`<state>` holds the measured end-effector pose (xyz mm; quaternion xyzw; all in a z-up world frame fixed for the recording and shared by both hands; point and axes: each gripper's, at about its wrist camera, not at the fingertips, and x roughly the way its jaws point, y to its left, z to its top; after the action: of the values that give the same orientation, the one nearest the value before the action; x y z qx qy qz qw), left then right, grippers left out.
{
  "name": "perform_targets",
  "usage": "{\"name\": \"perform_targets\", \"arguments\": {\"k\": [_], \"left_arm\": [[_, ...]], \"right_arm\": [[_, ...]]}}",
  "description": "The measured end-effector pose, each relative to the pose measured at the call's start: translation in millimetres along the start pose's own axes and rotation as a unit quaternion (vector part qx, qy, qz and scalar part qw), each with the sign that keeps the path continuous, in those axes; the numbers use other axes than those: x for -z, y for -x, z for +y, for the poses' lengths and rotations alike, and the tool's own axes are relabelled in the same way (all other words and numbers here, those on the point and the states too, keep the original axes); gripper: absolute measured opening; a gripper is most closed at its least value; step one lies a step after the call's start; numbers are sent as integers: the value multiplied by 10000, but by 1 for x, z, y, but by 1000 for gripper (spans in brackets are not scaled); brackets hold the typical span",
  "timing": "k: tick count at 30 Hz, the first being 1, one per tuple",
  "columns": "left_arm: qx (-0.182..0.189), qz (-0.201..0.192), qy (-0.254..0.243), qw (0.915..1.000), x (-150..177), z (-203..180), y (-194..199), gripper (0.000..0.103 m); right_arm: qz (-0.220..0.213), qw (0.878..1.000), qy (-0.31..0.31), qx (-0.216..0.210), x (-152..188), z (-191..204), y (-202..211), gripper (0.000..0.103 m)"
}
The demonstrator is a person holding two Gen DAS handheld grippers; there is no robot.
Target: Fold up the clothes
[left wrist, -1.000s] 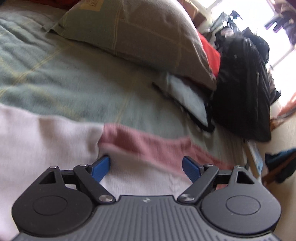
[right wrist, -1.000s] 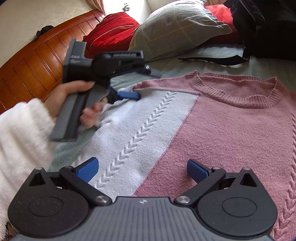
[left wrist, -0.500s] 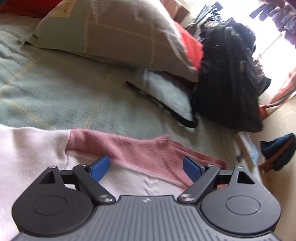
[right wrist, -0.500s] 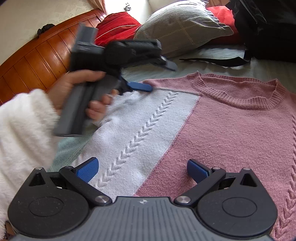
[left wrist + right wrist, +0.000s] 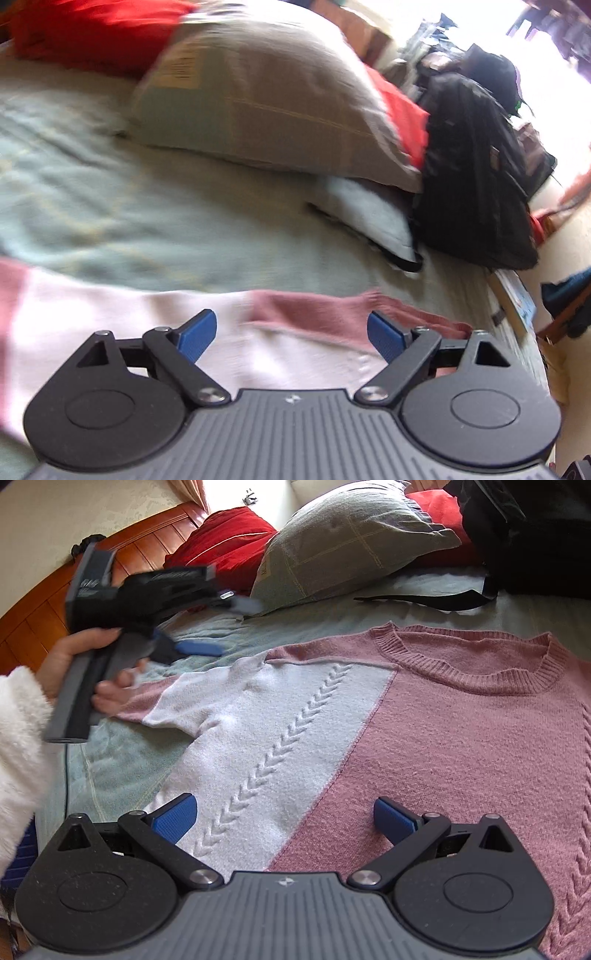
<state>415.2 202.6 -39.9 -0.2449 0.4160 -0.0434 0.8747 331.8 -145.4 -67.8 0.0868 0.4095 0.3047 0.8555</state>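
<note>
A pink and white knit sweater lies flat, front up, on the green bedspread, its collar toward the pillows. Its short sleeve spreads out to the left. A hand in a fluffy white sleeve holds my left gripper in the air above that sleeve; its jaws are opening with nothing between them. In the left wrist view that gripper hovers over the sweater's shoulder edge. My right gripper stands open low over the sweater's chest, holding nothing.
A grey-green pillow and a red pillow lean at the wooden headboard. A black backpack sits at the bed's far corner, its strap trailing on the bedspread. The bed's edge drops off at right.
The left gripper lifted off the sweater's shoulder and drew up and left, so the sleeve now shows beneath it. The right gripper stayed put.
</note>
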Motion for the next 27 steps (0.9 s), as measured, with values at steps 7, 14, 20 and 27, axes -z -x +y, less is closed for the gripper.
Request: {"name": "perform_targets", "arguments": {"k": [7, 14, 20, 27], "left_arm": [[-315, 185, 571, 9977, 11, 56, -3, 89], [-247, -131, 1298, 9911, 1, 121, 32, 89], [-750, -444, 1485, 9851, -8, 162, 53, 89], [-1751, -901, 1555, 9680, -20, 193, 71, 90]], "right_arm": [[-8, 9998, 180, -102, 0, 10, 7, 103], [71, 9998, 167, -10, 1, 9, 1, 103], [68, 9997, 247, 37, 3, 12, -1, 103], [72, 9996, 258, 68, 3, 12, -4, 103]]}}
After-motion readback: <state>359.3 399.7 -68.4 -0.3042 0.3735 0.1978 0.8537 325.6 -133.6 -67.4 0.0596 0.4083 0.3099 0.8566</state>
